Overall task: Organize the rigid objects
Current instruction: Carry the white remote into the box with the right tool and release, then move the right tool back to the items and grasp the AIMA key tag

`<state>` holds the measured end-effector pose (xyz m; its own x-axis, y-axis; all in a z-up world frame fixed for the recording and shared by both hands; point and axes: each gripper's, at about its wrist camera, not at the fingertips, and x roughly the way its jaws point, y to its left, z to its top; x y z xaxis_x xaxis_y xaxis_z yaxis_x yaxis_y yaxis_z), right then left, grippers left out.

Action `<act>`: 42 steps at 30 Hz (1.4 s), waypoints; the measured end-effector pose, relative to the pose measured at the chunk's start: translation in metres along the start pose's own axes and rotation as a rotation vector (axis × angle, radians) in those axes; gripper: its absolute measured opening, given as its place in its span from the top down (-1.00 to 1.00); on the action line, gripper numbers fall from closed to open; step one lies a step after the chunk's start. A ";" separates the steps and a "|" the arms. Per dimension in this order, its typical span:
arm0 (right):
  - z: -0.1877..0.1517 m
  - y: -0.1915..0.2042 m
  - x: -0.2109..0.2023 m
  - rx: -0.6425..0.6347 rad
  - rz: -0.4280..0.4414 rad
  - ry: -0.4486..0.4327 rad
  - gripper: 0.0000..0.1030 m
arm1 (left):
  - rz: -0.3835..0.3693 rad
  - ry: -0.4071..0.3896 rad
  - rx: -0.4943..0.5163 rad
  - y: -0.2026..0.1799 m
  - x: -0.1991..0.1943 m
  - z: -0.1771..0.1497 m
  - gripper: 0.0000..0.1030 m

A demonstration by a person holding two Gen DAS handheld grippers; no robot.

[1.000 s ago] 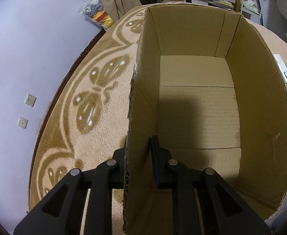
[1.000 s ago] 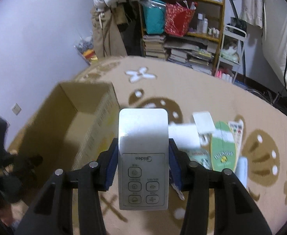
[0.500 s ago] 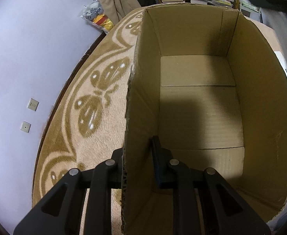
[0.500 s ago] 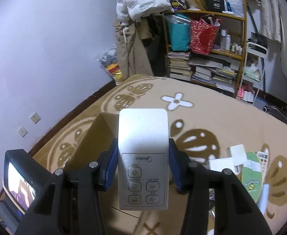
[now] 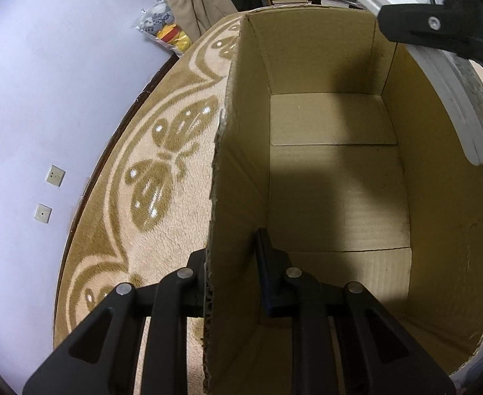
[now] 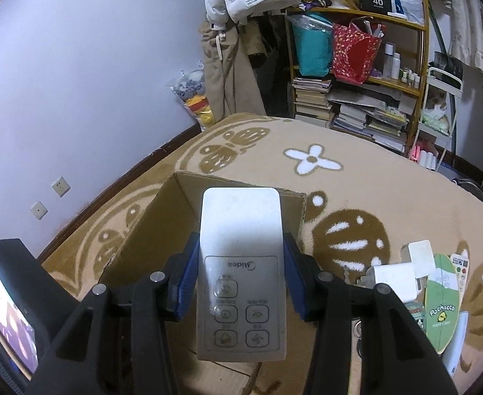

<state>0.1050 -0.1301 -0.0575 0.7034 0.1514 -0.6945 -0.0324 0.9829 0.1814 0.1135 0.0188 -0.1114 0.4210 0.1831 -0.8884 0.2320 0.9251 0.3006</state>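
The left tool [image 5: 231, 273] is clamping the box [image 5: 337, 181] wall while the right tool [image 6: 241, 283], gripping the remote [image 6: 241, 273], is hovering at its two o'clock rim, needing lowering inside.

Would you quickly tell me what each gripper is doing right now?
Left gripper: shut on the cardboard box wall.
Right gripper: shut on the white remote.
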 end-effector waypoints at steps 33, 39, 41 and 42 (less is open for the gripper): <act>-0.030 -0.092 -0.031 0.061 -0.246 -0.043 -0.85 | -0.011 0.007 0.003 0.001 0.003 -0.001 0.65; -0.046 -0.114 -0.023 0.116 -0.222 -0.028 -0.85 | -0.007 0.009 0.009 0.000 0.003 -0.001 0.64; -0.052 -0.119 -0.021 0.129 -0.216 -0.022 -0.85 | -0.006 0.010 0.009 0.000 0.003 -0.001 0.64; -0.053 -0.121 -0.018 0.139 -0.210 -0.017 -0.85 | -0.005 0.009 0.010 0.000 0.003 -0.001 0.64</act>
<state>0.0587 -0.2466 -0.1034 0.6959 -0.0574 -0.7158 0.2131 0.9684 0.1295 0.1137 0.0194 -0.1146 0.4119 0.1816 -0.8929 0.2431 0.9225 0.2998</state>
